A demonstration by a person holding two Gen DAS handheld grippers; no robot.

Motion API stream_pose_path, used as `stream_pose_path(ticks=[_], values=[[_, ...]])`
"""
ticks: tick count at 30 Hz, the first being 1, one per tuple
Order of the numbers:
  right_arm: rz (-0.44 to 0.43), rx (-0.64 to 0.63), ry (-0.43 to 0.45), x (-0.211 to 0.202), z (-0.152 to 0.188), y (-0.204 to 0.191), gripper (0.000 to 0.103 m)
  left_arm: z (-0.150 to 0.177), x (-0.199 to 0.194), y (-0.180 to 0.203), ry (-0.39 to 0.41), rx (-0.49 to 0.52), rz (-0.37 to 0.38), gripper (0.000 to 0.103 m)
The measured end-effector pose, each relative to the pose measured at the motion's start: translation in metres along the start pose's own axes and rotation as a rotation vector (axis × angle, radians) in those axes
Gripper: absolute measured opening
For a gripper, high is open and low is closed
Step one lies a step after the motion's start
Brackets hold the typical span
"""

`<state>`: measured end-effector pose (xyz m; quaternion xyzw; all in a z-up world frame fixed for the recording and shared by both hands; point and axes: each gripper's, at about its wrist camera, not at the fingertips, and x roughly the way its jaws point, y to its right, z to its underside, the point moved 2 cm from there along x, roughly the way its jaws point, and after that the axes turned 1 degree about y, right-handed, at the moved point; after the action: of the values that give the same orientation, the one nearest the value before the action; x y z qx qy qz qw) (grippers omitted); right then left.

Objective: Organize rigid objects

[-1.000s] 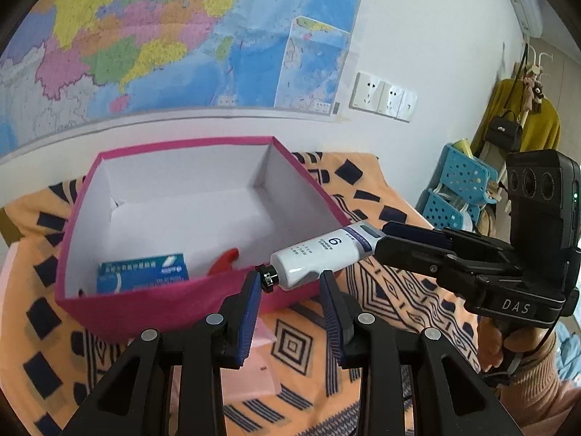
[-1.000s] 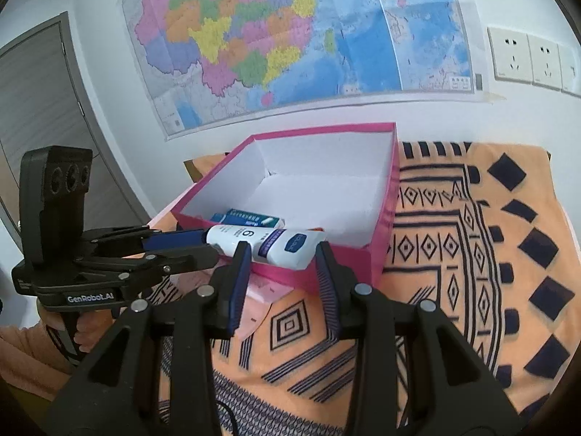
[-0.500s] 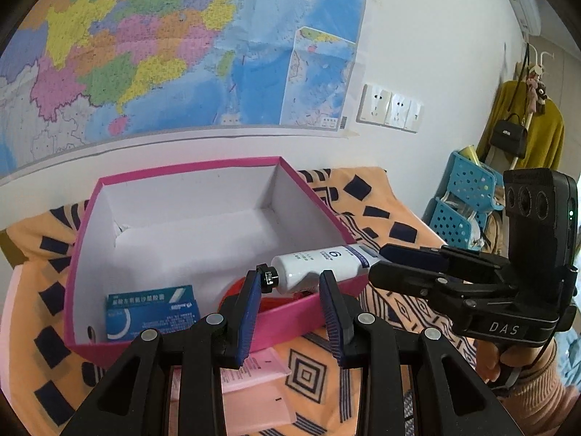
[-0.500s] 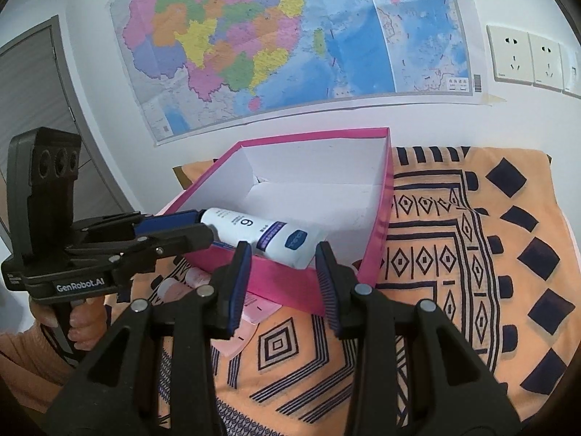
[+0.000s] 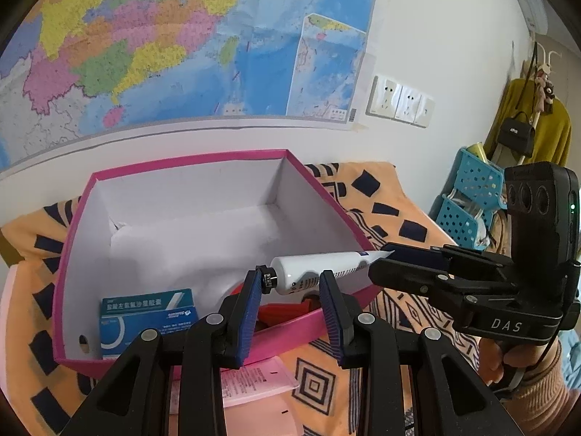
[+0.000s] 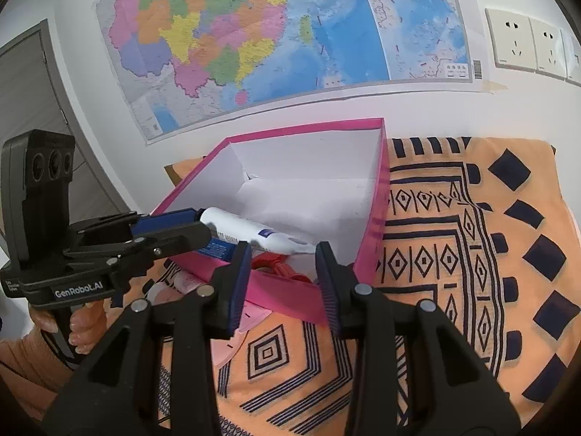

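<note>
The right tool (image 5: 381, 259) is clenching the flat crimped tail of a white squeeze tube (image 5: 312, 272), holding it nearly level over the near wall of the pink cardboard box (image 5: 181, 161), above a red item (image 5: 279, 312) lying inside. The left tool (image 5: 290, 283) is sitting with its jaws drawn close. The tube's small cap is lying against one pad (image 5: 254, 301), and I cannot tell whether it is really pinching it. A blue medicine carton (image 5: 149, 312) is lying in the box's near left corner.

The tube is looking light, smooth and probably a little slippery. Its body is likely yielding under pressure, so squeezing the middle is risking a dent or leak. The stiff crimp and the hard cap shoulder are looking like the safer places to be taking hold, with only modest force
</note>
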<state>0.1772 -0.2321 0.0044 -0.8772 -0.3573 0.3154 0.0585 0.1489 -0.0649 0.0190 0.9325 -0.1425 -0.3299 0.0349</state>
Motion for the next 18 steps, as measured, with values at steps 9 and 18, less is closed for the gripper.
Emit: stream_pose_path(ticks=[9, 18], values=[[0.014, 0.009, -0.019, 0.01, -0.002, 0.007, 0.04, 0.001, 0.015, -0.004, -0.03, -0.015, -0.011, 0.032], [0.038, 0.006, -0.035, 0.016, -0.004, 0.01, 0.04, 0.0, 0.028, -0.009, -0.062, -0.028, -0.018, 0.032]])
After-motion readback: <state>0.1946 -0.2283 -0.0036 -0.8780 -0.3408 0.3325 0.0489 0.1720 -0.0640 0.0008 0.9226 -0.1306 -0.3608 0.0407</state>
